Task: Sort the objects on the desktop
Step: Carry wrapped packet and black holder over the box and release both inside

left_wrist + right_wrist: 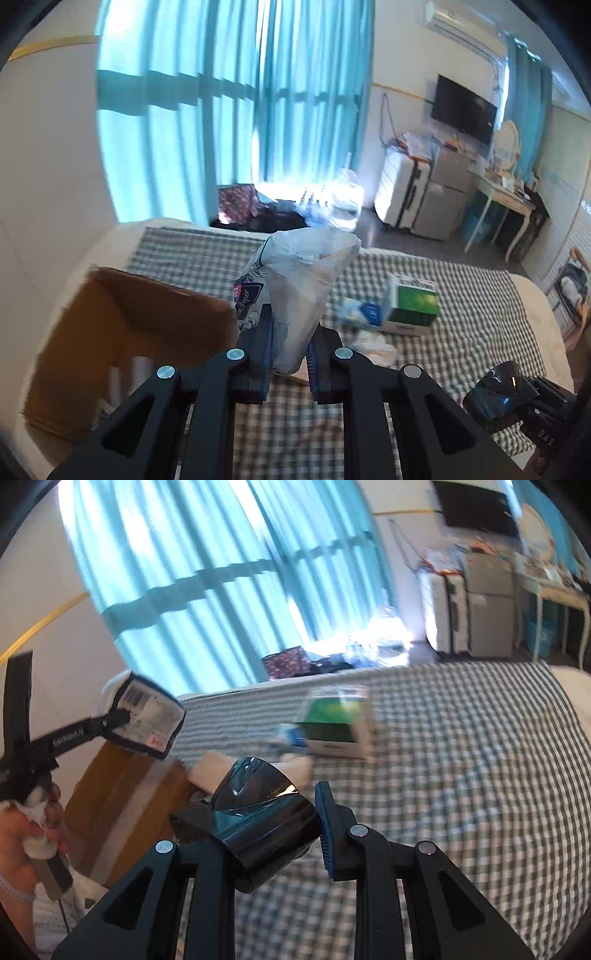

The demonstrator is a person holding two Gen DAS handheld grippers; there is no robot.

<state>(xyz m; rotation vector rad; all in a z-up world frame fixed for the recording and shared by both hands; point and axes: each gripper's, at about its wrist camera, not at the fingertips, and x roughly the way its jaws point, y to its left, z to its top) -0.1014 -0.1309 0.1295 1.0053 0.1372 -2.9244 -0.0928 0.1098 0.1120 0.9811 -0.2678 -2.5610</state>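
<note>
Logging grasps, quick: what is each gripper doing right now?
Left gripper: shut on a soft white plastic-wrapped packet.
Right gripper: shut on a glossy black flared plastic piece.

The left tongs [290, 347] hide the lower end of the tissue pack [295, 288] clamped between them. Left of them, the cardboard box [122, 339] is blurred, its contents unclear. In the right wrist view, the black glossy object [255, 823] covers the right tongs' [284, 830] left finger, and the green box [336, 720] beyond is smeared, its print unreadable.

a bedroom: checked bed [461, 314], teal curtains [221, 110] (wall tv [463, 107] too).
</note>
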